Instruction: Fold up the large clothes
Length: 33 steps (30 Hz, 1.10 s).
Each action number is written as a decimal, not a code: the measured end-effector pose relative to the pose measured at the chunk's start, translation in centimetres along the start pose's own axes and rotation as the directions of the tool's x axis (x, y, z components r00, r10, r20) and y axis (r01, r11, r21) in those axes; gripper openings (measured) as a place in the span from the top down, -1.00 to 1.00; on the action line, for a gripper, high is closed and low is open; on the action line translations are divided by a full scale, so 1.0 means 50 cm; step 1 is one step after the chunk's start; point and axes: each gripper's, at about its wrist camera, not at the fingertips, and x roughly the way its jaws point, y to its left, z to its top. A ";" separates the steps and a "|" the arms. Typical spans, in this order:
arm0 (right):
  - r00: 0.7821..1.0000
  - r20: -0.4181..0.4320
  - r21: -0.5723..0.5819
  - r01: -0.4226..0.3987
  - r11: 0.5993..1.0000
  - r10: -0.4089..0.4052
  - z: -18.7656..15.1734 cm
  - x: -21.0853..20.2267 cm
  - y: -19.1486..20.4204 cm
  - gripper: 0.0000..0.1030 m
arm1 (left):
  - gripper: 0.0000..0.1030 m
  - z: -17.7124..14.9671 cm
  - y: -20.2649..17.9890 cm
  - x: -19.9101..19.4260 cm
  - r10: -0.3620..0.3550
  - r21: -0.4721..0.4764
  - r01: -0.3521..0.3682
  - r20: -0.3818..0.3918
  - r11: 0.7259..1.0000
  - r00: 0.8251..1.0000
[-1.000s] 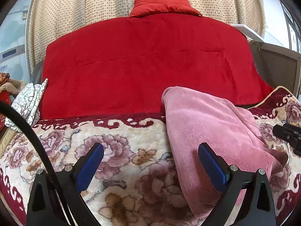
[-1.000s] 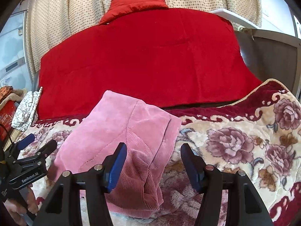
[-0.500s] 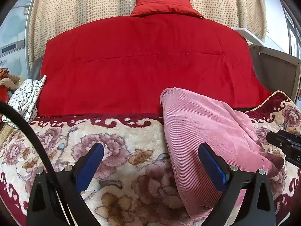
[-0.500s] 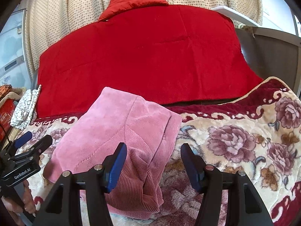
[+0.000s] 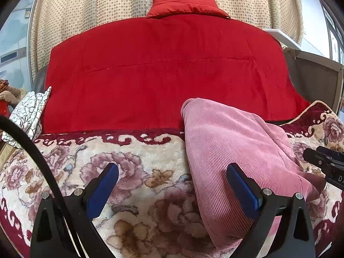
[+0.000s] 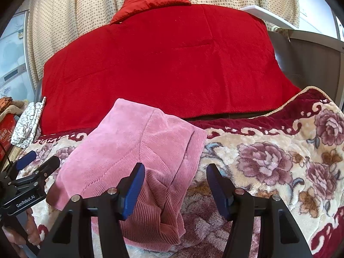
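Meanwhile, both grippers are being held wide open and empty beside a pink corduroy garment point(image 6: 133, 148) that is lying folded into a compact stack on the floral blanket point(image 6: 268, 157). The left gripper point(image 5: 172, 185) is being kept low at the garment's left edge, its right-hand blue pad just beside the cloth and its other pad over bare blanket. The right gripper point(image 6: 175, 185) is being held at the garment's near right corner, with nothing between its pads. Compared with a second ago, the garment is being seen slightly farther from both cameras, its shape unchanged, which suggests the tools are being drawn back after a release. The fold is judged to be complete or nearly so. Beyond the garment, a red quilt point(image 5: 167, 75) is being shown spread flat, a red pillow point(image 5: 185, 5) at its far end and a white patterned cloth point(image 5: 30, 111) to the garment's far left.
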 end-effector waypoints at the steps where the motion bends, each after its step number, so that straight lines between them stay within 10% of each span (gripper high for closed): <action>1: 1.000 0.000 0.001 -0.001 1.000 0.001 -0.001 0.001 -0.001 -0.23 | -0.95 0.000 0.000 0.000 -0.001 0.000 0.001 -0.001 1.000 1.000; 21: 1.000 -0.014 0.016 -0.008 1.000 0.009 -0.003 0.025 -0.007 -0.23 | -0.95 0.005 -0.011 0.001 -0.004 0.000 0.004 0.015 1.000 1.000; 33: 0.945 -0.046 0.278 -0.298 0.913 0.323 0.108 0.124 -0.079 -0.09 | -0.95 0.013 -0.027 0.037 -0.033 0.001 0.034 -0.008 0.999 0.999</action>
